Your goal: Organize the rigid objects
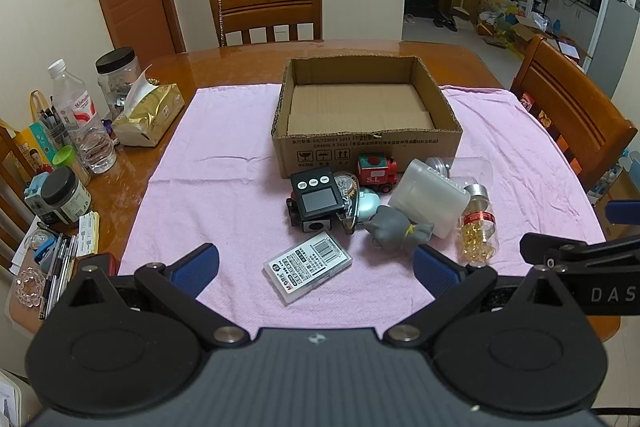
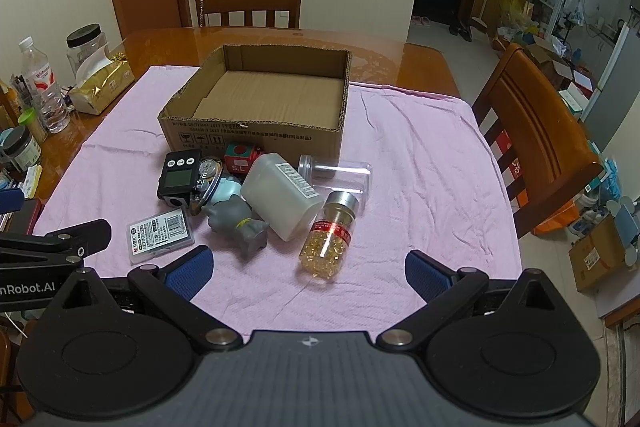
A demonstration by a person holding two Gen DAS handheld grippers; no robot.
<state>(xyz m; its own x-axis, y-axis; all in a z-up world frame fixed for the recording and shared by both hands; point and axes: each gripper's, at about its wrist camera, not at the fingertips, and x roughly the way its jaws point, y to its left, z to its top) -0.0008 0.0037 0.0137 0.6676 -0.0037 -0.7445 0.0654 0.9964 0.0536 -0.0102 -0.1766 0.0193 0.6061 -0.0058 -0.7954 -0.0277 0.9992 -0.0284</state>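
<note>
An empty cardboard box [image 1: 366, 141] [image 2: 256, 137] sits on the pink cloth [image 1: 224, 155] [image 2: 420, 179]. In front of it lies a pile: a black timer [image 1: 318, 197] [image 2: 178, 177], a red toy train [image 1: 378, 169] [image 2: 240, 157], a white plastic bottle [image 1: 430, 197] [image 2: 280, 195], a clear jar [image 1: 466, 169] [image 2: 340, 173], a capsule bottle [image 1: 478, 231] [image 2: 330, 239], a grey figurine [image 1: 394, 227] [image 2: 240, 221] and a flat labelled case [image 1: 308, 267] [image 2: 160, 237]. My left gripper [image 1: 316, 271] and right gripper [image 2: 308, 269] both hover open, near the pile, holding nothing.
Along the table's left edge stand a water bottle [image 1: 80, 115], jars [image 1: 66, 195], a tissue pack [image 1: 150, 115] and pens [image 1: 60, 267]. Wooden chairs stand at the far side [image 1: 266, 13] and at the right [image 2: 532, 135]. The right gripper's arm [image 1: 584, 263] crosses the left view's right side.
</note>
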